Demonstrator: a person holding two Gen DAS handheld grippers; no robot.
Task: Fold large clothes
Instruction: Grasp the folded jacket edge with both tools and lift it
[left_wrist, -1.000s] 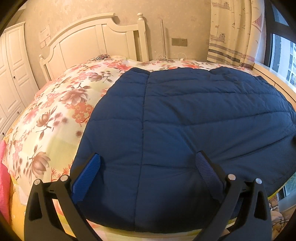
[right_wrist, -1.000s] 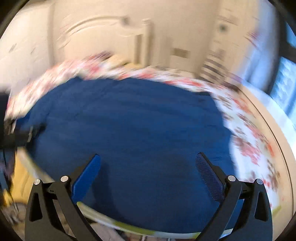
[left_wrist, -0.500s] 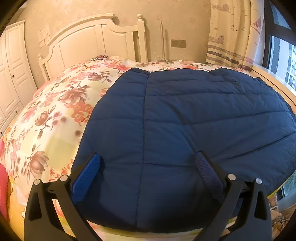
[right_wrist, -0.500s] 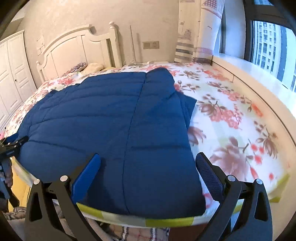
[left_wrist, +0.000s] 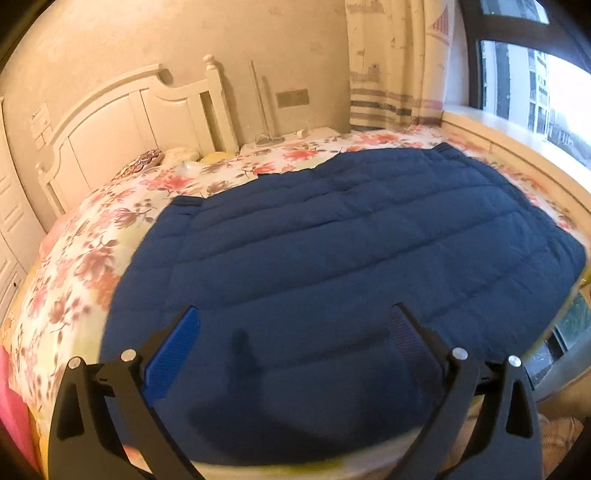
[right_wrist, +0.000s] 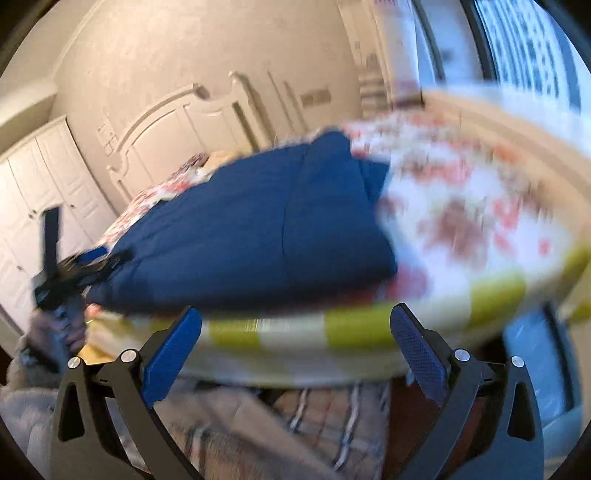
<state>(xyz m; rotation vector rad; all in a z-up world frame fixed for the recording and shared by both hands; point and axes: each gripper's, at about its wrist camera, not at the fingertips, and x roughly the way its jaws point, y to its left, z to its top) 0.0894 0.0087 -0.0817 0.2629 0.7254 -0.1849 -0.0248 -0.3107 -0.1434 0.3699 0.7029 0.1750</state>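
One wide bed with a floral pink-and-cream sheet (left_wrist: 92, 258) is carrying everything here, its white wooden headboard (left_wrist: 122, 122) standing against the far wall. A large navy quilted padded garment (left_wrist: 351, 258) is lying spread flat across the bed's near half, reaching the near edge. The left hand-held gripper (left_wrist: 291, 325) is hovering just above the garment's near hem with its blue-padded fingers spread wide, pinching nothing. The right hand-held gripper (right_wrist: 295, 328) is pointing at the bed's edge off the garment's right end, likewise spread and empty; that view is blurred. No fold looks begun, so the step in hand seems to be positioning. The next move probably calls for both grippers closing on the near hem corners.
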